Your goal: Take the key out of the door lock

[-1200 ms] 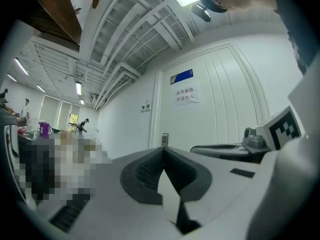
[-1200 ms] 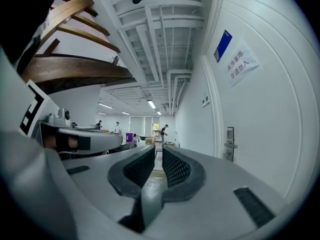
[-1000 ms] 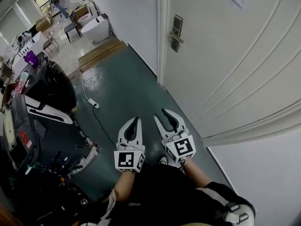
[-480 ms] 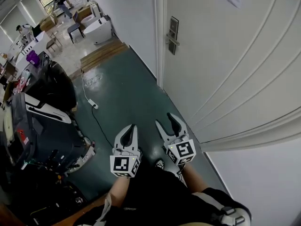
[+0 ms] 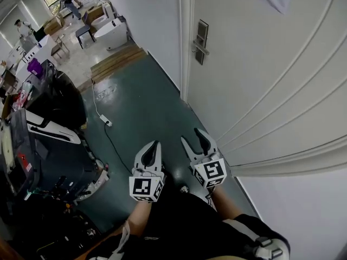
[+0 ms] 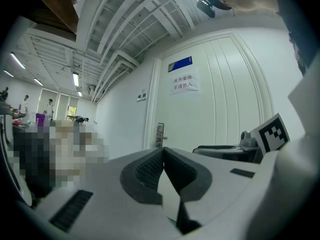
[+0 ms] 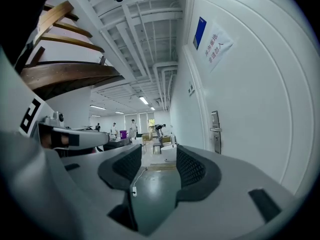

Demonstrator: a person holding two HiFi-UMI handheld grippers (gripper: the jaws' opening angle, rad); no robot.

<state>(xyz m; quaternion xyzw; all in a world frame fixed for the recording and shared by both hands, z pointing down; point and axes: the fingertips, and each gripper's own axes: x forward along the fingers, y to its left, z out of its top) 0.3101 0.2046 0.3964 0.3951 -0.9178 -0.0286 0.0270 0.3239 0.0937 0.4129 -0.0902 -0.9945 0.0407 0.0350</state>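
You've not begun: the lock (image 5: 201, 34) is far off, left tongs (image 5: 155, 143) together, right tongs (image 5: 192, 136) apart, both empty.

This is an open workshop-like office hall: green painted floor (image 5: 146, 102), white door (image 5: 260, 75) with a paper notice (image 6: 183, 81), exposed ceiling pipes (image 7: 162, 79), strip lights (image 7: 144, 100), cluttered work surfaces (image 5: 32, 56) behind.

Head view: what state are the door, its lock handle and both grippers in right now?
door, closed.
lock handle, level, untouched.
key, too small to make out.
left gripper, shut, empty.
right gripper, open, empty.
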